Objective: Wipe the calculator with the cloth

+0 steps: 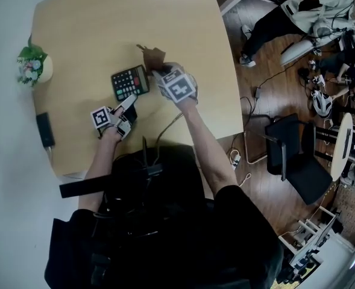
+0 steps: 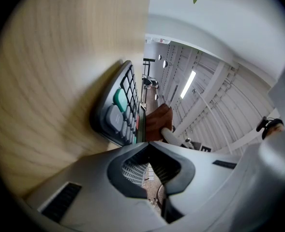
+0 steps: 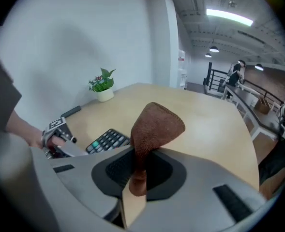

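Wooden table (image 1: 183, 29), calculator (image 1: 130, 82), right hand-held gripper (image 3: 139, 167) clamping cloth (image 3: 157, 124), left hand-held gripper (image 2: 148, 147) jaws together.

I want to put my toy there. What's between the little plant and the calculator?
Nothing, just bare table between the plant and the calculator, seen in the head view.

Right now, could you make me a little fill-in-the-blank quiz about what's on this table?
1. The right hand-held gripper is shut on a brown ____.
2. The calculator lies flat on the wooden ____.
3. At the table's left edge, by the wall, stands a small potted ____.

Missing words: cloth; table; plant.
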{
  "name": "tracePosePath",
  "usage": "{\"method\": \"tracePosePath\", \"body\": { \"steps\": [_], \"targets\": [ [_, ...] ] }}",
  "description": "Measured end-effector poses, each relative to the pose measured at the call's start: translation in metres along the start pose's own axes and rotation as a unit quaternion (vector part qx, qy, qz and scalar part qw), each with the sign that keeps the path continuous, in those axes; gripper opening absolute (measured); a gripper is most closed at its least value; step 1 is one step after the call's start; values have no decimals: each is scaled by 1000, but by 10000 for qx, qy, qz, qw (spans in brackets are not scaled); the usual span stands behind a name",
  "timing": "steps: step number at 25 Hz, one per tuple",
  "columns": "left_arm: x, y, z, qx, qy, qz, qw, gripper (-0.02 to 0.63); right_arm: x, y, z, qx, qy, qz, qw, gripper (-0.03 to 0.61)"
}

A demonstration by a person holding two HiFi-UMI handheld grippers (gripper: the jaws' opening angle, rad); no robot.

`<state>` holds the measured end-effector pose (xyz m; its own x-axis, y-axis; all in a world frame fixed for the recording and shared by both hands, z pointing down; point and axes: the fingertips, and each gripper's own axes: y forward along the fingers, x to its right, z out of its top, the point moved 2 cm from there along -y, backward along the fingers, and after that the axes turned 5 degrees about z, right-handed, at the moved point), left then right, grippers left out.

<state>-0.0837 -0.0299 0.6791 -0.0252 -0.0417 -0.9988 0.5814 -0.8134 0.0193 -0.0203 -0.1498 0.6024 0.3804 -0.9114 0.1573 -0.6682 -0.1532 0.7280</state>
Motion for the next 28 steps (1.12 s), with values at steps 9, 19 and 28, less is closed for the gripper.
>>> {"method": "tracePosePath", "body": {
  "steps": [9, 19, 28],
  "targets": [
    [0, 2, -2, -28, -2, 7, 10000, 2, -8, 53, 4, -538, -765, 264, 9953, 46],
    [2, 2, -2, 76, -60, 13, 10000, 3, -80, 6, -75, -673, 85, 666, 9955, 48],
    [7, -10, -9, 446, -898, 106, 9949, 229, -14, -17, -49, -332, 265, 213, 9989, 46]
  ]
}}
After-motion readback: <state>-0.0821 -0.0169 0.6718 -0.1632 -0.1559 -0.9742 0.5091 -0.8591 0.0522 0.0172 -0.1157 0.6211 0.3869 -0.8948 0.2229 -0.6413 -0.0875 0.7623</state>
